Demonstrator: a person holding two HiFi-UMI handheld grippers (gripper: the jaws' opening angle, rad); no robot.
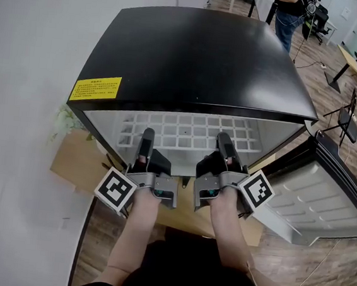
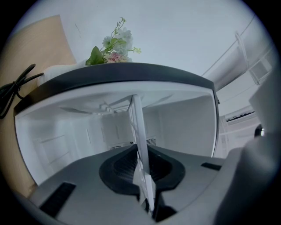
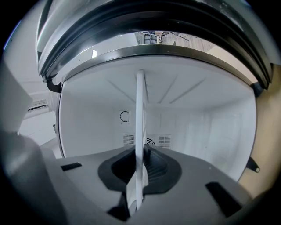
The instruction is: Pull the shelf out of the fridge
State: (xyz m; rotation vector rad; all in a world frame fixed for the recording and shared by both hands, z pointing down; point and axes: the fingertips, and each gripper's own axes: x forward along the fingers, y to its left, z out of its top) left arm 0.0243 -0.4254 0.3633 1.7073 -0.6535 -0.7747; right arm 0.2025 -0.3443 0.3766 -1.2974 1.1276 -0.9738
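A wood floor [image 1: 313,64] and a white wall [image 1: 38,29] surround a small black fridge [image 1: 200,59], whose door [image 1: 325,199] stands swung open off to the outer side of the right claw [image 1: 224,139]. Far beyond the fridge a person [image 1: 290,14] stands among desks.

The white grid shelf [image 1: 186,130] sits inside the fridge, straight ahead of both claws. The left claw [image 1: 146,136] and the right claw are each closed narrow on its front edge, side by side and a little apart. In the left gripper view the shelf [image 2: 139,140] runs as a thin white strip out from between the jaws of the left claw [image 2: 145,193]; the right gripper view shows the same, the shelf [image 3: 140,123] pinched by the right claw [image 3: 136,193].

Risks, as I judge them: if 1 claw pulls ahead of the other, the shelf may skew and jam against the fridge walls. The edge is thin and smooth, so it may slip out of the pads under a hard tug. Once free of its supports, the far end may drop and pry against the 2 grips.

The side supports that carry the shelf show in no view. The fridge top covers the shelf's rear part in the head view. Flowers [image 2: 112,46] beyond the left claw are only partly seen.
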